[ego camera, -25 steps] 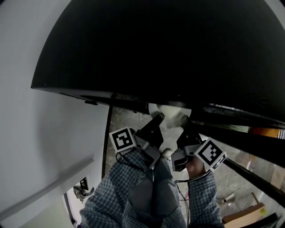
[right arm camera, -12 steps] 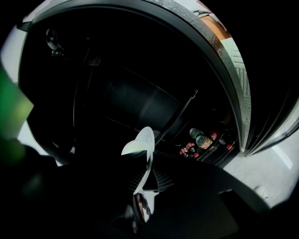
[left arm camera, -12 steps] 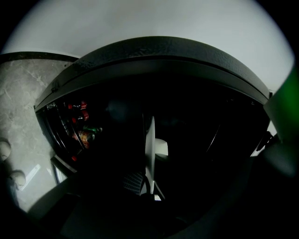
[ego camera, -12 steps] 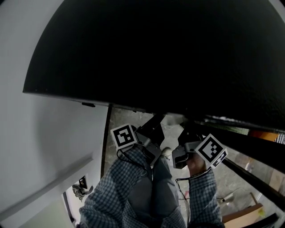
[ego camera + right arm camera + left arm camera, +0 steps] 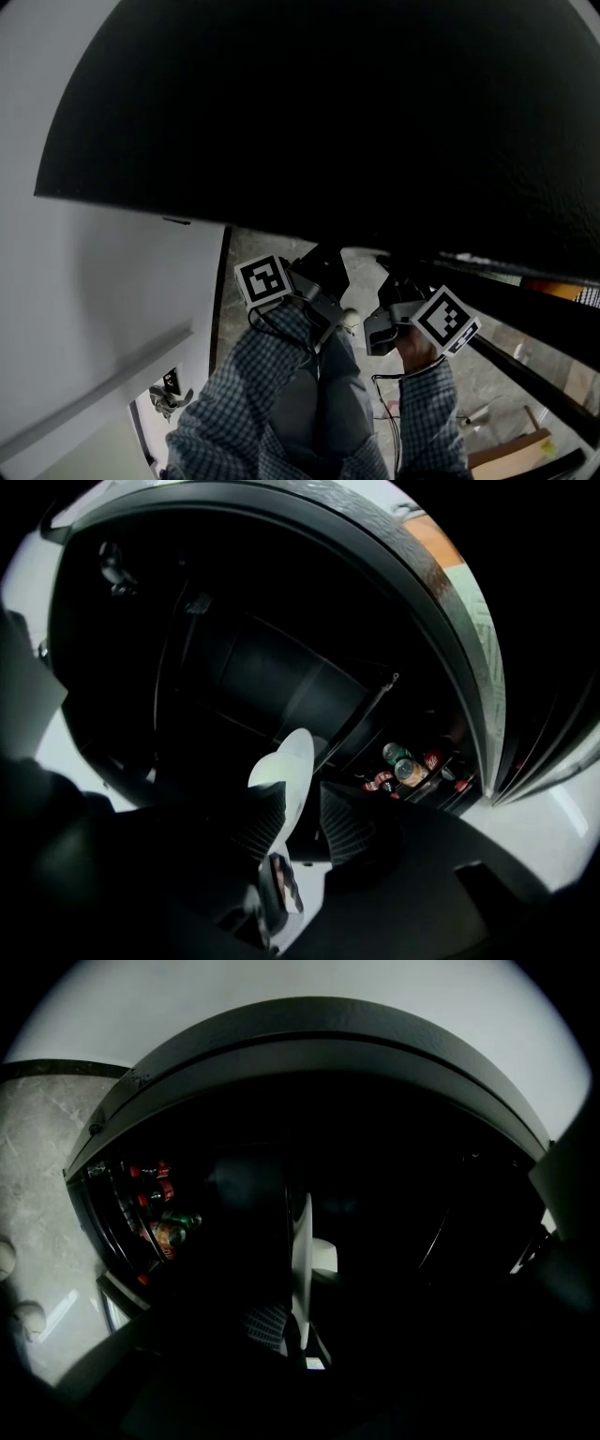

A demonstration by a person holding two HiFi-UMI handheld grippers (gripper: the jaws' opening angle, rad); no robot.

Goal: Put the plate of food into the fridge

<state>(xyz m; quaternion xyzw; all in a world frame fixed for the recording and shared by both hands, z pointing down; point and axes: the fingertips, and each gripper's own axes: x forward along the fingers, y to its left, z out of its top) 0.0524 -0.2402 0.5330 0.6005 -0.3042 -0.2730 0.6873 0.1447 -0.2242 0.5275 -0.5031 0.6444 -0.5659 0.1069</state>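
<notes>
A white plate (image 5: 302,1251) shows edge-on in the left gripper view, reaching into the dark fridge interior (image 5: 394,1204). My left gripper (image 5: 295,1321) is shut on its near rim, with a ribbed pad (image 5: 265,1321) beside it. In the right gripper view the plate (image 5: 286,766) stands between two ribbed pads (image 5: 253,822), and my right gripper (image 5: 302,817) is shut on it. In the head view both grippers, left (image 5: 323,267) and right (image 5: 389,277), reach under the black fridge body (image 5: 328,112), which hides the plate. No food is visible.
Drink cans (image 5: 403,766) fill the door shelf, also visible as cans (image 5: 159,1232) at the left of the left gripper view. A marble floor (image 5: 37,1166) lies below. A white wall (image 5: 94,281) stands at the left. Dark rails (image 5: 525,300) run on the right.
The black fridge body now covers more of the head view. Both grippers have pushed farther under its edge, and the white plate seen between them earlier is now hidden.
</notes>
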